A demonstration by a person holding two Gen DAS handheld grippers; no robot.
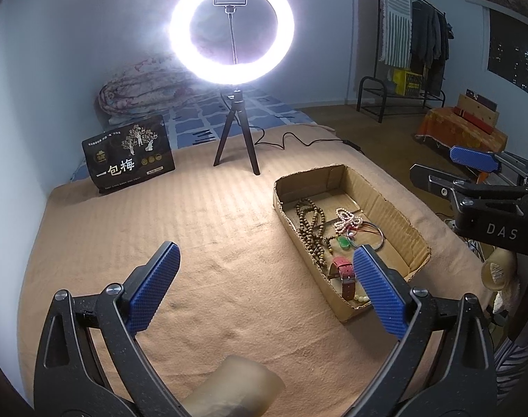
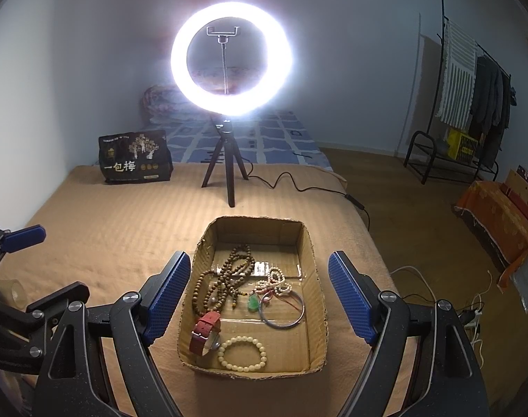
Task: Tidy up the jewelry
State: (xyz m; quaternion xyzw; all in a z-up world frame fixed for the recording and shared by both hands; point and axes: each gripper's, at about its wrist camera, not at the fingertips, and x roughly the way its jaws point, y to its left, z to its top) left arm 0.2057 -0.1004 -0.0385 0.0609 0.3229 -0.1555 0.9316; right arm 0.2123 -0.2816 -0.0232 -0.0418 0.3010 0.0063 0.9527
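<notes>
Right wrist view: cardboard box (image 2: 312,243) sits dead ahead on the tan blanket (image 2: 107,229), its long axis running away from the camera, straight along the right gripper (image 2: 258,271). Jaws stand wide apart, nothing between the pads; the box's near half falls between the two blue fingers as seen from here, though the gripper looks to hang above it, not touching.

All jewelry lies inside the box. Nearest: cream bead bracelet (image 2: 242,353) and red-strap watch (image 2: 204,334), side by side at the near wall. Mid-box: green pendant (image 2: 252,303), thin bangle (image 2: 283,310), pink-white beads (image 2: 276,283). Farther in: brown bead strand (image 2: 225,278), heaped lengthwise.

Left wrist view: left gripper (image 1: 265,260) fully spread and empty, aimed at bare blanket. The box lies off to its right, angled away; only its right finger (image 1: 376,288) overlaps the near corner.

Judgement: right hand is the nearer and better lined up. Any next pick likely falls to it, a short drop forward and down. Bracelet lies flat; a pinch across its ring seems easiest. Nothing loose is visible on the blanket.
</notes>
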